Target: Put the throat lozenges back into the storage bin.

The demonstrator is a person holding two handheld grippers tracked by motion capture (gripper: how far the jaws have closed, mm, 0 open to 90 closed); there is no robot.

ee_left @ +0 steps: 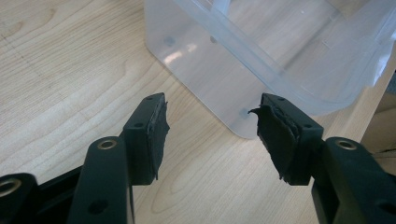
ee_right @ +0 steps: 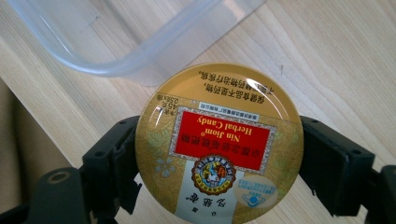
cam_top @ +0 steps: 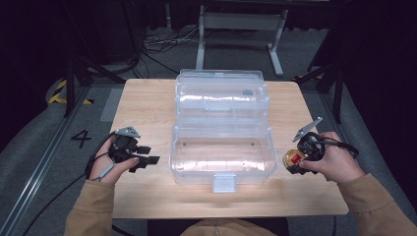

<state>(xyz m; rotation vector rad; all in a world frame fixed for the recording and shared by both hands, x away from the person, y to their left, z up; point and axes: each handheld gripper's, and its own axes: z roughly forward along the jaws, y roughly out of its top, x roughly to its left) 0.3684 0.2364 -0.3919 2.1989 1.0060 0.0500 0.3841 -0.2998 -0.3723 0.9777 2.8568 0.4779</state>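
The round candy tin (ee_right: 218, 147) is already pinched in the right claw (cam_top: 296, 162) just beside the open clear box (cam_top: 222, 152) on the tabletop (cam_top: 147, 108), not yet inside, while the left claw (ee_left: 210, 135) waits spread and empty.

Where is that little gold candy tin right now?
The candy tin sits clamped in the right gripper, at the table's right side beside the open clear plastic box.

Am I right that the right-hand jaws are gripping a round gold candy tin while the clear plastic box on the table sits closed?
Not quite. The clear plastic box is open, its lid folded back behind it, as the high view shows. The rest holds: the right gripper has its jaws closed on the round gold candy tin.
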